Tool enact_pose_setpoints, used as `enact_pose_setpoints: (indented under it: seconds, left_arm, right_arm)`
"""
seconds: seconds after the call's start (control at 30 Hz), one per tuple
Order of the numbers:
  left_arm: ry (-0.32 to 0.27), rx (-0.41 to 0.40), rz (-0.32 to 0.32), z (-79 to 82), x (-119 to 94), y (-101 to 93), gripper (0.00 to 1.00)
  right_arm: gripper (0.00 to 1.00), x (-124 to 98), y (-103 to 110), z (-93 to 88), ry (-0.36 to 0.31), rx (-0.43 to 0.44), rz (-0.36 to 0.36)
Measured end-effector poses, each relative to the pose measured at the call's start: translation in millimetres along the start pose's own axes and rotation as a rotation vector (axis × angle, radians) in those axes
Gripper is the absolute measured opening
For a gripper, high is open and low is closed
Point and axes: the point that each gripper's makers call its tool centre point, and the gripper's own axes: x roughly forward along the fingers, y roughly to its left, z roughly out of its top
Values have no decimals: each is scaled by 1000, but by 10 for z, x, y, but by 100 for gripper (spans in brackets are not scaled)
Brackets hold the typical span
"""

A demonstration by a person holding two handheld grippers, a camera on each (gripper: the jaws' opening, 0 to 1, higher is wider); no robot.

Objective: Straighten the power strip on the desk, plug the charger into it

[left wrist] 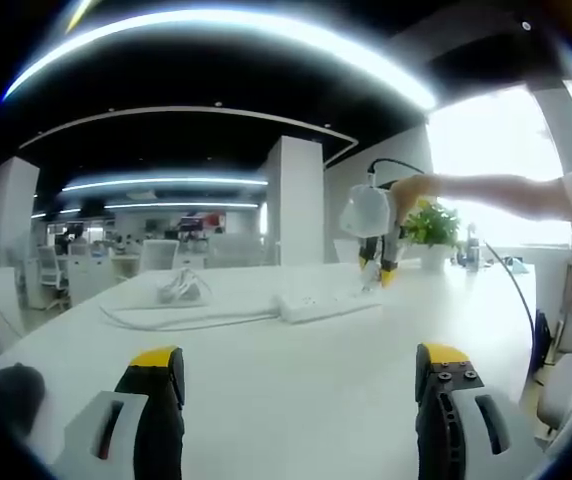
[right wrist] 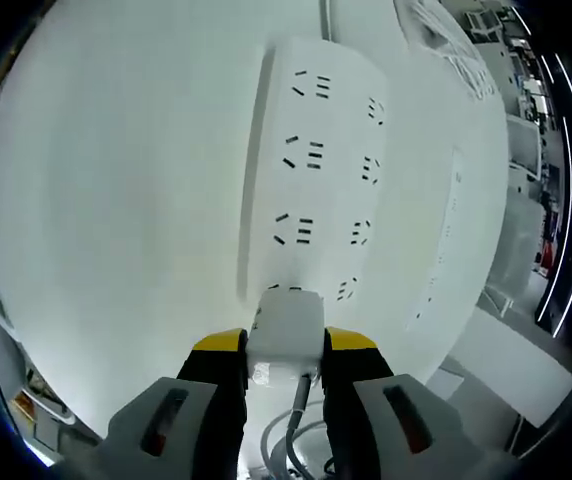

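Left gripper view: the left gripper (left wrist: 300, 375) is seen low over the white desk (left wrist: 296, 400), its yellow-tipped jaws set wide apart with nothing between them. The power strip (left wrist: 328, 304) lies flat on the desk further out, roughly crosswise to the view, with its white cable (left wrist: 181, 320) trailing off to the left. A coiled bundle of white cord (left wrist: 181, 288) is noted on the desk beyond the cable. The right gripper (left wrist: 376, 272) is seen at the right end of the strip, pointed down at it and held by a person's hand (left wrist: 411, 192). A potted plant (left wrist: 432, 232) stands on the desk behind that gripper. Office chairs and desks are visible in the background, under ceiling light strips.

Right gripper view: the strip (right wrist: 311, 170) is viewed from above, running lengthwise away from the camera, with two columns of sockets visible. The right gripper (right wrist: 284, 352) is clamped on the white charger (right wrist: 288, 335), one jaw on each side of its body. The charger's front edge is at the nearest socket of the left column; whether the pins are seated cannot be told. The charger's cord (right wrist: 298, 415) hangs back between the jaws toward the camera
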Motion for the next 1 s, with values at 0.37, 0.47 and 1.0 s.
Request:
enact_pose_setpoints:
  seconds: [0.37, 0.47, 1.0]
  left_arm:
    - [6, 0, -2, -16, 15, -19, 99]
    - [9, 1, 1, -25, 11, -14, 99]
    - [20, 0, -3, -64, 32, -57, 99]
  right_arm:
    - [27, -2, -14, 26, 35, 10, 61]
    - [27, -1, 0, 34, 30, 30, 78]
    - [27, 47, 10, 57, 55, 66, 105]
